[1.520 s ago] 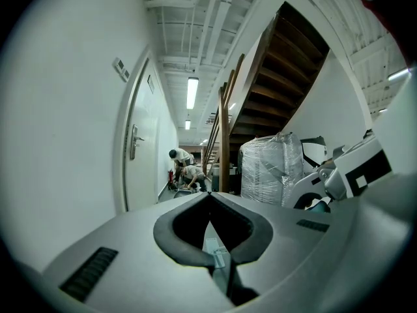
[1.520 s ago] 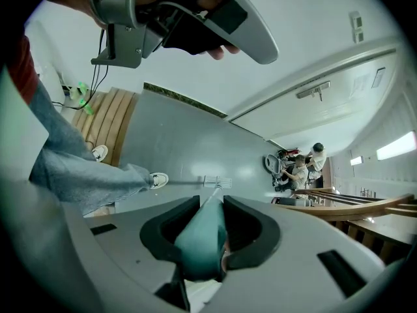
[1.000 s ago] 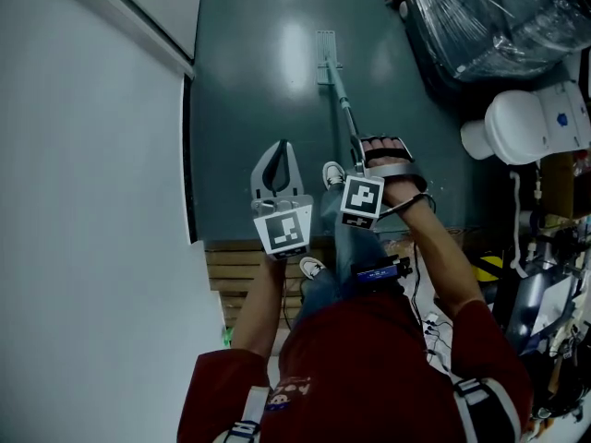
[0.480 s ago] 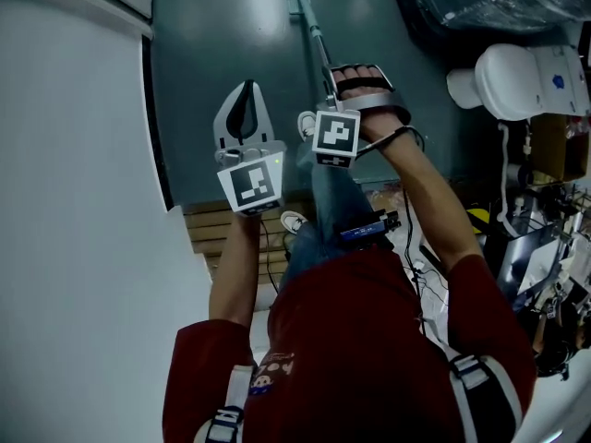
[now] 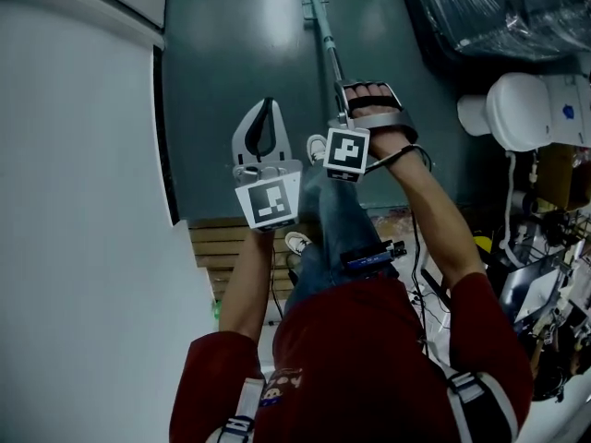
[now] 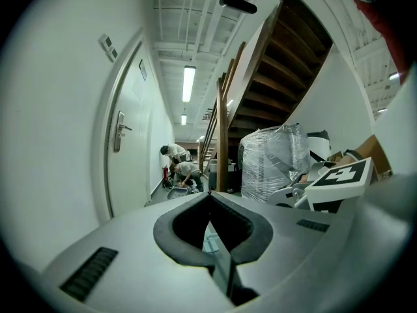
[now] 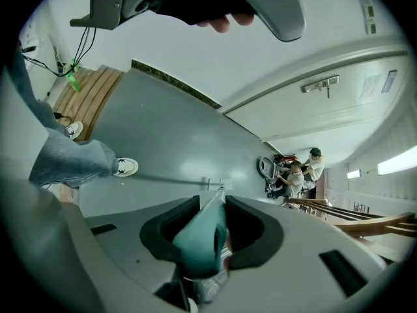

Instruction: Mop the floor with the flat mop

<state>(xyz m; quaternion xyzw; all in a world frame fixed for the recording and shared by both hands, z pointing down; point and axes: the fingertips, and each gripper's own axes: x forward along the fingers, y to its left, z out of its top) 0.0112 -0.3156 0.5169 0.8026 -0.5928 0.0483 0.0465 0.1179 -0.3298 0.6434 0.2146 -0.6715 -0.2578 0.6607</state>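
Note:
The flat mop's thin handle [image 5: 325, 35] runs from my right gripper [image 5: 355, 100] up and out of the head view's top edge. In the right gripper view the small pale mop head [image 7: 219, 184] lies flat on the grey-green floor [image 7: 163, 149], ahead of my right gripper [image 7: 212, 205], which is shut on the handle's teal grip [image 7: 201, 240]. My left gripper [image 5: 268, 105] is held beside it to the left, off the mop. Its jaws meet at the tips with nothing between them, as the left gripper view [image 6: 210, 195] shows while it looks down the corridor.
A white wall [image 5: 74, 201] bounds the floor on the left, with wooden slats [image 5: 231, 247] near the person's feet. A plastic-wrapped stack [image 5: 499, 7] and a white rounded unit [image 5: 531, 109] stand on the right. Two people [image 7: 298, 172] crouch far down the corridor beside a staircase [image 6: 280, 77].
A second ago the mop head showed in the head view; now it lies past the top edge. Both grippers first rose in the frame, then dropped slightly and shifted right.

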